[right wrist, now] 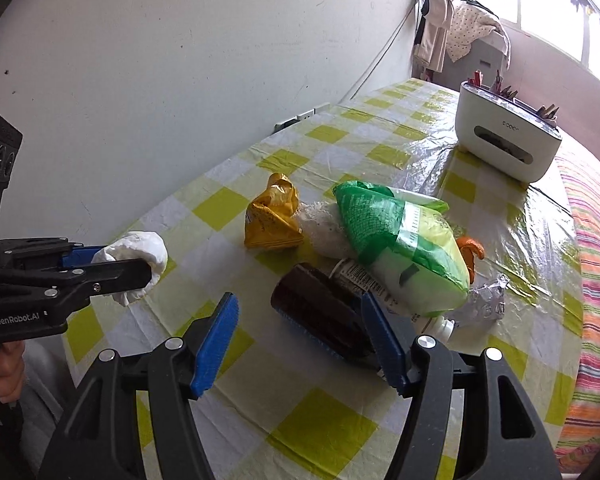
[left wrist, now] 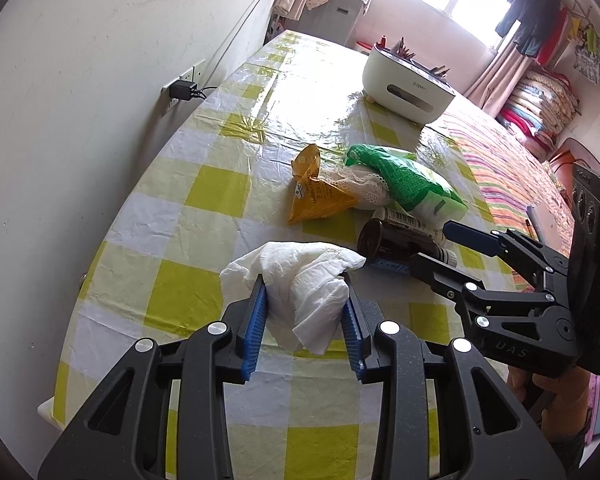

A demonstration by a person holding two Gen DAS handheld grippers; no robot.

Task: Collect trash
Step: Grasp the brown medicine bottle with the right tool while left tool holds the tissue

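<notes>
Left gripper (left wrist: 304, 316) pinching crumpled tissue (left wrist: 300, 276); right gripper (right wrist: 300, 340) spread beside dark jar (right wrist: 324, 312).
Risk: jar rolls away if nudged off-centre.

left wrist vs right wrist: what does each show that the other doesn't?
Left wrist only: wall charger, stacked blankets.
Right wrist only: foil ball, orange peel behind the green bag.
Both: tissue in the left hand-held gripper, open right hand-held gripper at the brown bottle, yellow wrapper, white box.
</notes>
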